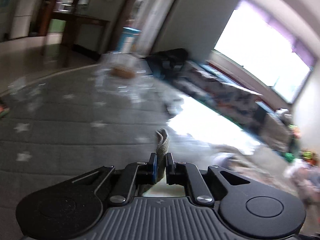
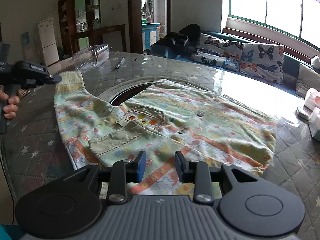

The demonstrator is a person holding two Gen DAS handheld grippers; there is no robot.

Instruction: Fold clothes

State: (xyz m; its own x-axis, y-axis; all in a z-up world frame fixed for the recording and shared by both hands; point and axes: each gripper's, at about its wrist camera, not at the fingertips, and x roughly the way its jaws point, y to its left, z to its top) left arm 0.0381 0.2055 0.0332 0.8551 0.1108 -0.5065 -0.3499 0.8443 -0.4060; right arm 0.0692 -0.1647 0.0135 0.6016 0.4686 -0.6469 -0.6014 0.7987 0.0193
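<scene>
Child's knitted cardigan point(image 2: 160, 120), pale green and yellow with orange stripes and small printed figures, two grey buttons down the front, lies spread flat on the round table point(image 2: 40, 150), which wears a grey quilted star-print cover under a clear sheet. One sleeve runs out toward the left; its ribbed cream cuff point(image 1: 162, 147) is clamped between the pads of the left gripper point(image 1: 161, 160), jaws pinched together on the fabric. Left wrist view is heavily motion-blurred. From the right wrist view the left gripper sits at the cuff end of the sleeve, with the person's hand point(image 2: 9, 105) wrapped round its handle.

Right gripper point(image 2: 160, 165): jaws apart, nothing between them, hovering over the near edge of the cardigan body; contact with cloth not determinable.

Surroundings: clear plastic clamshell box point(image 2: 92, 57) on the far side of the table, just beyond the cuff. Dark pen point(image 2: 119, 63) near it, clear of the garment. White boxes point(image 2: 312, 108) at the right table edge. Behind: butterfly-print cushions point(image 2: 240, 58) on a bench under the window, white refrigerator point(image 2: 48, 40) at left.
</scene>
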